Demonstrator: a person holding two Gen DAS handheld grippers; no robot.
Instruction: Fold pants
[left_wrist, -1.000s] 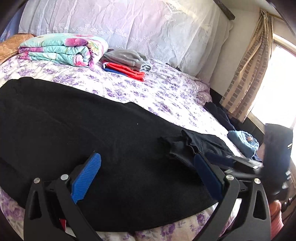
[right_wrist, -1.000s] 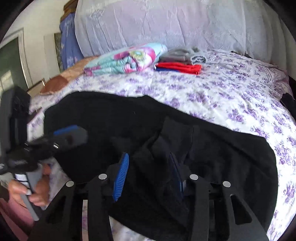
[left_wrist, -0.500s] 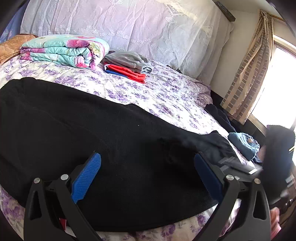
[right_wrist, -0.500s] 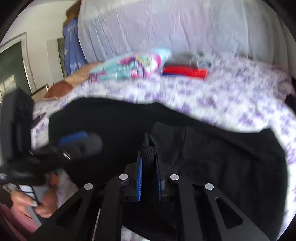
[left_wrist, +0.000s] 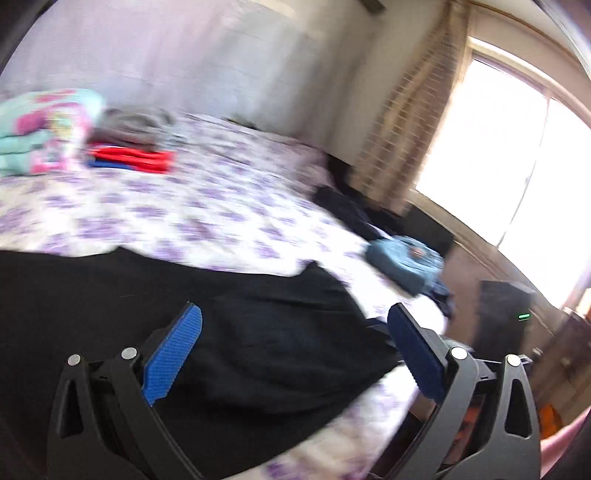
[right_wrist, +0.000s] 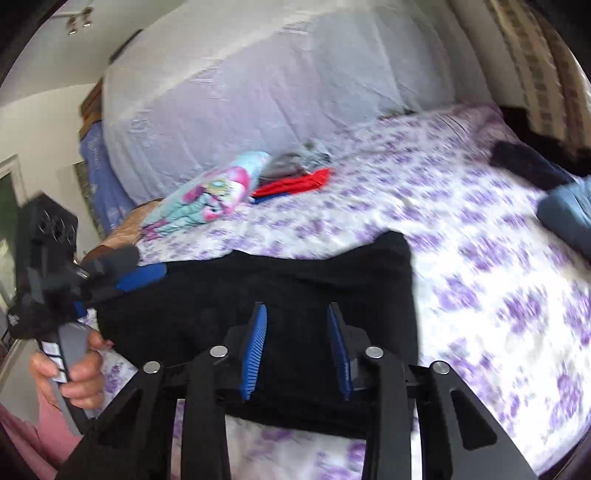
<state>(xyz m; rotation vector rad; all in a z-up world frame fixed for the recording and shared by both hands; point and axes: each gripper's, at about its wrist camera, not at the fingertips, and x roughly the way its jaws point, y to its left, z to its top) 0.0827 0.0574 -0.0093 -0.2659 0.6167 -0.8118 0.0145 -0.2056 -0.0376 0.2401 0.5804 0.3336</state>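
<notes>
Jaws of right gripper (right_wrist: 297, 349) opening, clear of the cloth; jaws of left gripper (left_wrist: 295, 354) wide apart, empty. Black pants (right_wrist: 295, 280) lie flat on the floral bed (right_wrist: 480, 258), near edge, folded over, dark and featureless.

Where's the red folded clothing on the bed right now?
The red folded clothing lies at the far end of the bed, beside the floral folded blanket, with grey clothes just behind it, near the white headboard cover.

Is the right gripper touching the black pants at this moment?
Cannot tell. In the right wrist view the right gripper has its jaws opening over the black pants, with cloth seen between the pads, but dark fabric and blur hide any contact or gap.
</notes>
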